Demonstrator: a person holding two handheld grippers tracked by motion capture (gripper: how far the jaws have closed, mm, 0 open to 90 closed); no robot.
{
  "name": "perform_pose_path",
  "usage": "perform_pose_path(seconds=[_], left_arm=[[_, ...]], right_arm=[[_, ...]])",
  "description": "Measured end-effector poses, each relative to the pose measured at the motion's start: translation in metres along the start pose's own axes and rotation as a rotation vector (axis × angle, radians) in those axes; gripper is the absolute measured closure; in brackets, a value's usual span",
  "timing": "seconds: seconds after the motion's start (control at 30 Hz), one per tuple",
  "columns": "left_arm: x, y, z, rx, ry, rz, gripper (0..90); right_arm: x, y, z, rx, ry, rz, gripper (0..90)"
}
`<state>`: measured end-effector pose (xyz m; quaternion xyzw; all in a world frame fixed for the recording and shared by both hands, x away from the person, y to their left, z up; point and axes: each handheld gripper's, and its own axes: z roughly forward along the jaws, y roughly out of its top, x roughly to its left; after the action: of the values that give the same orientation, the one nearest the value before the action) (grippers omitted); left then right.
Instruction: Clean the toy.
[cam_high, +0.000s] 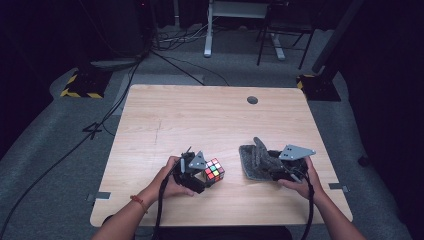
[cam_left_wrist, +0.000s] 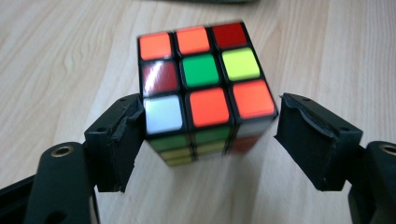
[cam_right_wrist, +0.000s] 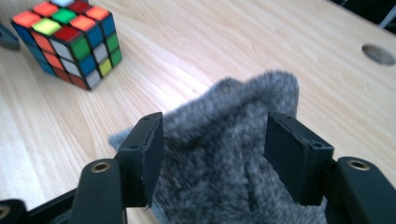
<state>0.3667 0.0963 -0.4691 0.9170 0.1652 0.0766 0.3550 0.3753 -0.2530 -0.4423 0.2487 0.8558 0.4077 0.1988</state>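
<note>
Between the jaws of the left gripper (cam_high: 204, 176) a Rubik's cube (cam_left_wrist: 204, 91) is found, resting on the table with its scrambled top face turned up. The jaws stand parted: one pad sits at or just beside the cube's near corner, while a clear gap is seen between the other pad and the cube's side. The cube is therefore judged to be carried by the table and not clamped; the gripper is placed so that the cube is squarely bracketed, either to be taken or just let go.

Between the jaws of the right gripper (cam_high: 280, 170) a grey fuzzy glove (cam_right_wrist: 233, 154) is laid flat, its finger end pointing away from that gripper. These jaws are set wide, one to each side of the fabric; whether the pads brush the pile cannot be told, but no pinch is seen, so the glove is judged to be lying loose. From this gripper the cube is seen well apart, beyond and to one side of the glove.

Both things are borne by a pale wooden table (cam_high: 200, 115), bare elsewhere, with a round cable hole (cam_high: 252, 100) beyond the right gripper. Beyond the table a grey carpeted floor, trailing cables (cam_high: 115, 100), yellow-and-black striped stand bases (cam_high: 80, 87) and desk legs are made out in a dark room.
</note>
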Motion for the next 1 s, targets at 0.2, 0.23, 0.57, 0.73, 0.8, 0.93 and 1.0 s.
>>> perform_pose_path(seconds=[0.2,0.23,0.57,0.73,0.8,0.93,1.0], left_arm=[[-0.015,-0.007,-0.006,0.034,-0.028,0.034,27.9],[-0.018,-0.008,-0.007,0.034,-0.032,0.037,28.4],[-0.013,-0.012,-0.008,0.043,-0.020,-0.013,20.8],[-0.007,-0.004,0.000,0.035,-0.014,0.014,16.2],[-0.005,-0.001,0.003,0.044,-0.024,0.033,15.5],[0.001,0.004,0.010,0.041,-0.044,0.048,15.8],[0.004,0.006,0.012,0.033,-0.045,0.064,15.6]], right_arm=[[0.019,0.010,-0.004,-0.033,0.029,-0.049,39.0],[0.022,0.011,-0.003,-0.035,0.039,-0.058,39.2],[0.044,0.015,0.026,0.019,0.146,-0.107,42.5],[0.048,0.018,0.046,0.055,0.176,-0.120,44.3],[0.049,0.020,0.053,0.066,0.193,-0.121,44.2],[0.052,0.022,0.065,0.105,0.207,-0.148,43.1],[0.053,0.023,0.071,0.119,0.203,-0.156,42.7]])
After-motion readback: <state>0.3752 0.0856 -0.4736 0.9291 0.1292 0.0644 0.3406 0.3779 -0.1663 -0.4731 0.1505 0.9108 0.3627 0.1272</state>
